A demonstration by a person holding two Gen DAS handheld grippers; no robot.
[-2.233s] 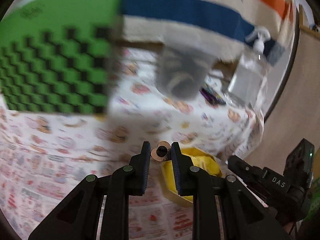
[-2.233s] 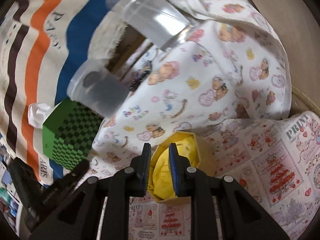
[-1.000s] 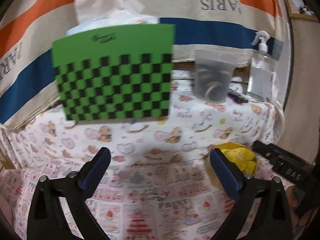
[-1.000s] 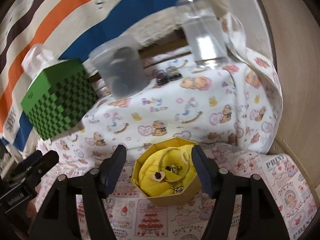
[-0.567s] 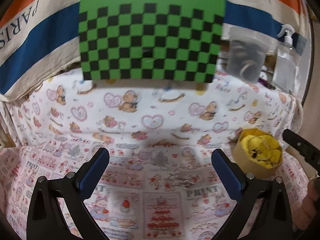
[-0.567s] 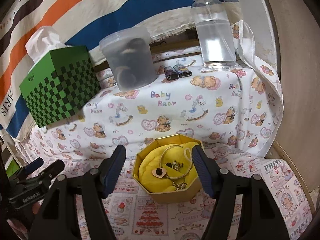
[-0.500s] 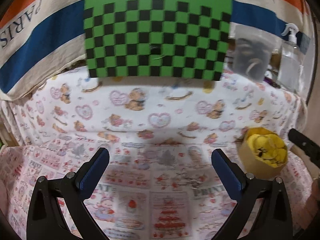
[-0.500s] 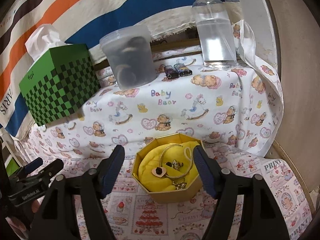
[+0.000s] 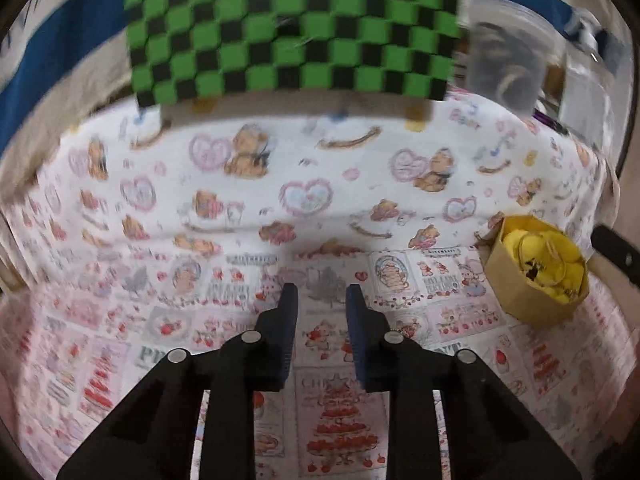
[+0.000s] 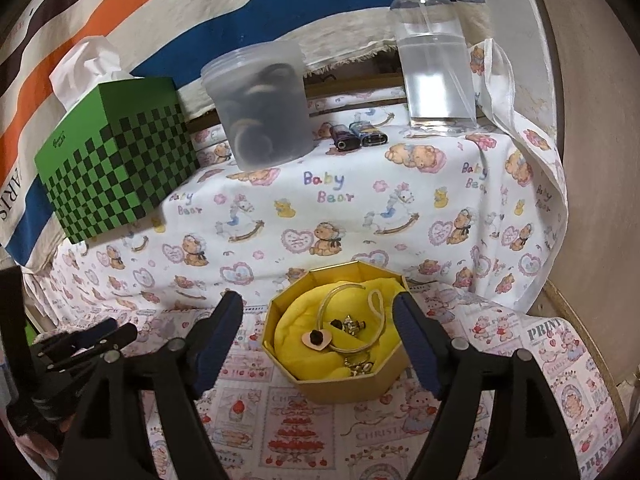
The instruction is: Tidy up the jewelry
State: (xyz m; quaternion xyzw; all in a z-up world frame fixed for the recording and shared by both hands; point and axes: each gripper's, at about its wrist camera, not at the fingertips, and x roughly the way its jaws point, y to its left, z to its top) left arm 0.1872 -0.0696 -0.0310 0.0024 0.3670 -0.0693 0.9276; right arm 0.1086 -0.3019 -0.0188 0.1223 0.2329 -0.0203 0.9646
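Observation:
A gold octagonal box (image 10: 344, 388) lined with yellow cloth (image 10: 296, 344) stands on the printed tablecloth. It holds a gold bangle (image 10: 344, 300), a heart-shaped charm (image 10: 318, 338) and small metal pieces. My right gripper (image 10: 320, 332) is open wide, one finger on each side of the box, just before it. The box also shows in the left wrist view (image 9: 536, 268) at the right. My left gripper (image 9: 318, 300) has its fingers close together with a narrow gap over the cloth; I cannot see anything held between them.
A green checkered tissue box (image 10: 116, 160), a cloudy plastic tub (image 10: 264, 108), two small lighters (image 10: 360, 136) and a clear pump bottle (image 10: 434, 56) stand on the raised shelf behind. A wooden wall (image 10: 592, 120) bounds the right side.
My left gripper went from wide open to nearly shut and dropped closer to the cloth. The small jewelry piece seen on the cloth earlier is now out of sight. My right gripper stayed open at the box.

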